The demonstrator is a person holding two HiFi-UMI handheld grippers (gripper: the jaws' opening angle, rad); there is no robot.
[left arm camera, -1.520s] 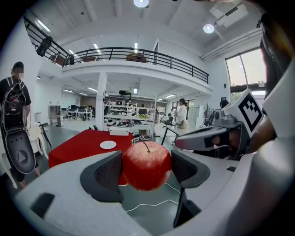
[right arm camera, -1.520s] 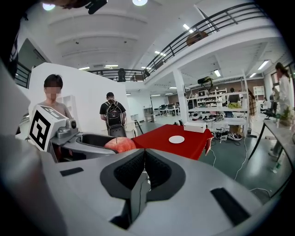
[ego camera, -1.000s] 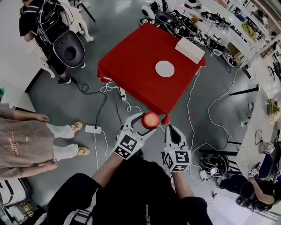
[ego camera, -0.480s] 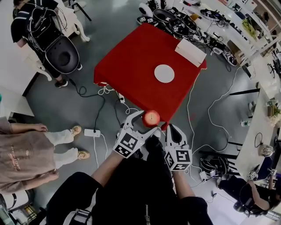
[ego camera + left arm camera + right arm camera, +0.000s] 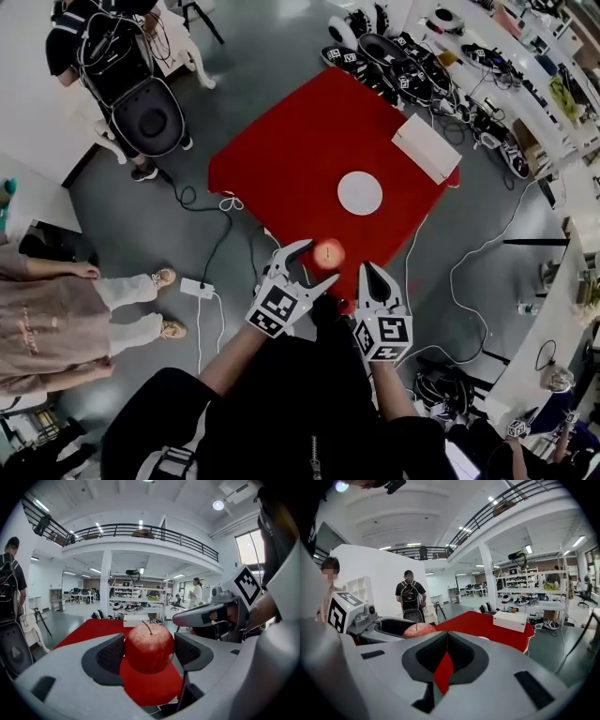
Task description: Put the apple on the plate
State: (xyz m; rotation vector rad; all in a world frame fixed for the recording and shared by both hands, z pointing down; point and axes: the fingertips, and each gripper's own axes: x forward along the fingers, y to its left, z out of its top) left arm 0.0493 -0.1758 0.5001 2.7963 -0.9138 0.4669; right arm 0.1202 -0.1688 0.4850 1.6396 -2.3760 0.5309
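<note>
Snugly btwn left gripper (image 5: 149, 654) fingers (image 5: 108, 657): apple (image 5: 149, 646).

A square counter (image 5: 300, 159) under a red cloth stands cornerwise in the head view on a grey floor (image 5: 141, 234). Two things lie on the cloth. A round white plate (image 5: 360, 192) sits flat in the right half, with bare red all around it. A long white box (image 5: 425, 148) lies along the far right edge, near the plate but apart from it. The rest of the cloth is bare.

In the left gripper view the counter (image 5: 91, 627) runs back to the box (image 5: 136, 619) at its far side.

On the floor by the counter's left corner lies a tangle of white cable (image 5: 230, 202). A black cable (image 5: 217, 248) runs from there to a white power block (image 5: 197, 288).
</note>
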